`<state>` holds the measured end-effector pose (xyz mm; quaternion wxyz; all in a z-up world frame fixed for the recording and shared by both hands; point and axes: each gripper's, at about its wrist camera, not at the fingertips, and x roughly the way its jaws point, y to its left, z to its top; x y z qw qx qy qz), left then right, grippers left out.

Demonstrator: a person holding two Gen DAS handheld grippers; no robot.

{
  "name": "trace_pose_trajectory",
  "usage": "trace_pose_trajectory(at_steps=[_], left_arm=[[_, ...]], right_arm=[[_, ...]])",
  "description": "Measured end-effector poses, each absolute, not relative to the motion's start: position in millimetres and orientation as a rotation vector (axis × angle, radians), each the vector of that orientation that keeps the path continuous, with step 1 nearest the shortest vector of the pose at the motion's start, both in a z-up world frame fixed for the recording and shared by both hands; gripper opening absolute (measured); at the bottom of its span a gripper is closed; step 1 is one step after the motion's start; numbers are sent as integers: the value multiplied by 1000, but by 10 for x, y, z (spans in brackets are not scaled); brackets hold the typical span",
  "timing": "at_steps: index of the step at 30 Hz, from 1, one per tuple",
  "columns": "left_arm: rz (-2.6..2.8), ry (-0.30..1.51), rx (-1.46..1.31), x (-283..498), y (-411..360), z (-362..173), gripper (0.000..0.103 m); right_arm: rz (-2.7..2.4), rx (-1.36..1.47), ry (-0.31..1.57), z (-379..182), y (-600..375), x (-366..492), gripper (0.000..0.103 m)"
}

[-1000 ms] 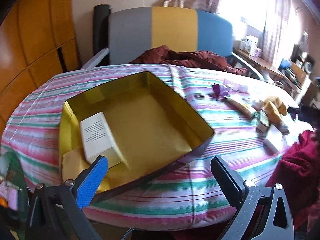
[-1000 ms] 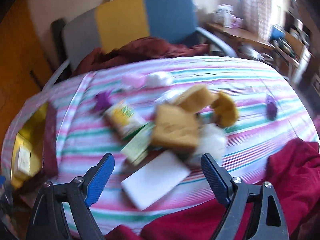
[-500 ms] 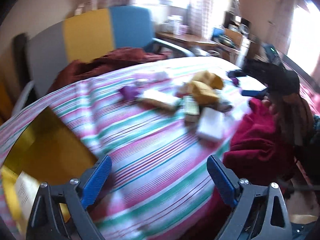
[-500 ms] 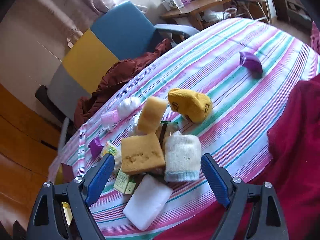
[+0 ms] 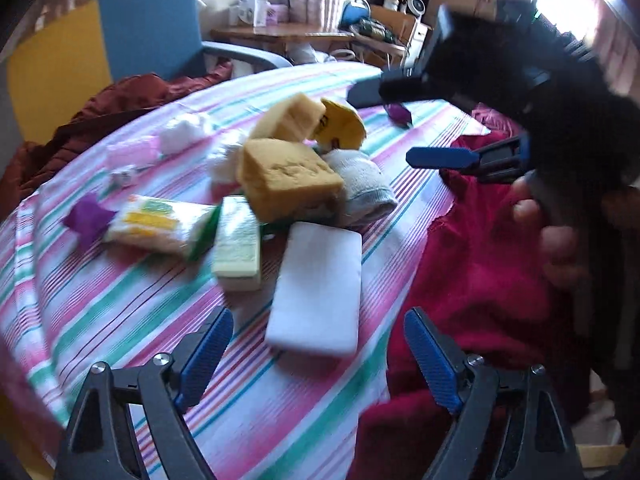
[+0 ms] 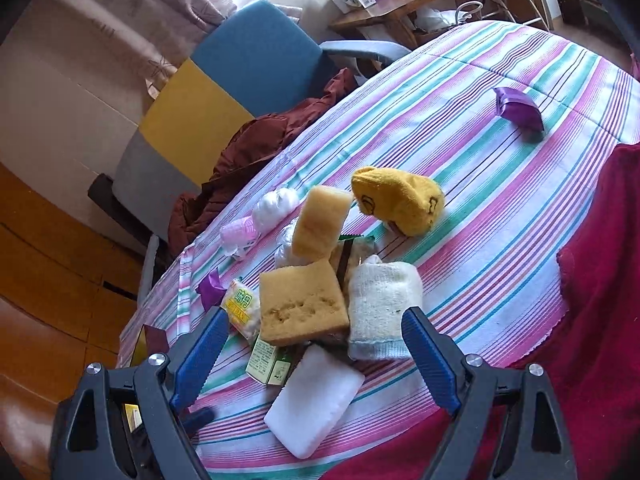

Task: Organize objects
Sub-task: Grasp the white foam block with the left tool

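A pile of small things lies on the striped tablecloth point(image 5: 120, 312). A white block point(image 5: 316, 288) point(image 6: 316, 400) is nearest, with a green-white box point(image 5: 237, 248) and a yellow snack packet point(image 5: 160, 226) beside it. Behind them are a yellow sponge point(image 5: 288, 178) point(image 6: 302, 308), a second sponge point(image 6: 320, 220), a rolled white sock point(image 6: 382, 306) and a yellow sock point(image 6: 400, 200). My left gripper point(image 5: 318, 364) is open and empty just before the white block. My right gripper point(image 6: 316, 354) is open and empty above the block, and shows in the left wrist view point(image 5: 408, 124).
A dark red cloth point(image 5: 480, 280) point(image 6: 600, 280) hangs over the table's near right edge. A purple wrapper point(image 6: 518, 110) lies apart at the far right. Pink and white bundles point(image 6: 260, 220) lie behind the pile. A colour-block chair point(image 6: 224, 92) with brown fabric stands behind the table.
My left gripper has swung right from the gold tray to the pile. My right gripper has risen and tilted over the pile. Both stay open.
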<state>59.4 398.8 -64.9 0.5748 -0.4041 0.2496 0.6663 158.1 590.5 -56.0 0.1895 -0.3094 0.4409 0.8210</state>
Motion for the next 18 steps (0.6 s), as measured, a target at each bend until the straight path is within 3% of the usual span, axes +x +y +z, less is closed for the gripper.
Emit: trace_pose_trajectory(at_steps=[5,7,9,11,18], left_arm=[[1521,645,-983,606,4264,-891,87],[1536,661,-1010,575,4323,-1007,79],[1555,630,-1011,535,4304,-1042,78],[1582,618,-1002,517,4258,-1025,58],[1608,530,-1056,404,3808,-975,56]], right_arm=[[2317,-884,1244,-570,5900,1560,90],[2316,-892,1247,-579,5898,1547,90],[2315,-902,1245,-585,5889,1527,90],[2312,-914,1240,-592,5882,1515,90],[2293,-1034,1127,-592,5796,1373,90]])
